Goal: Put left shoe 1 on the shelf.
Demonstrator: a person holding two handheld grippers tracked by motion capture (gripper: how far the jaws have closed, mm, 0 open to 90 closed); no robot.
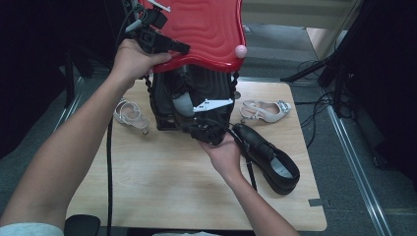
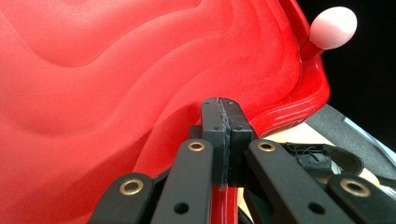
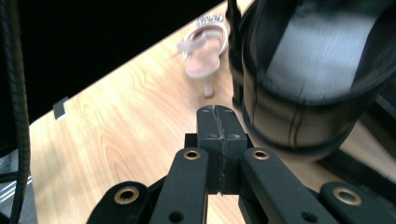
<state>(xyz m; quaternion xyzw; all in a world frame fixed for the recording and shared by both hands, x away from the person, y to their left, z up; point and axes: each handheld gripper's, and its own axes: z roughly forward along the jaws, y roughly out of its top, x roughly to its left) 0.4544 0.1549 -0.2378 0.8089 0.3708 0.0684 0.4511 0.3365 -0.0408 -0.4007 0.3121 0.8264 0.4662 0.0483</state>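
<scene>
Nearest the person, the right gripper (image 1: 209, 132) sits low over the pale wooden counter (image 1: 162, 182), its jaws pressed together with nothing between them, as the right gripper view shows (image 3: 217, 140). Just beside it lies a black leather lace-up shoe (image 1: 268, 157), sole down, toe pointing toward the counter's right near corner. Just beyond the right gripper stands a black open-mesh plastic basket (image 1: 192, 96), and inside it a second black shoe (image 3: 308, 70) with a grey lining, close to the jaw tips in the right gripper view. Left of the basket lies a white strappy sandal (image 1: 130, 114); right of it, a pale heeled sandal with a jewelled strap (image 1: 265, 110). Farthest off, the left gripper (image 1: 179, 48) is clamped on the rim of the glossy red rippled plastic lid (image 1: 206, 29), which is lifted and tilted above the basket; a pink round knob (image 1: 241, 50) sits at its corner.
</scene>
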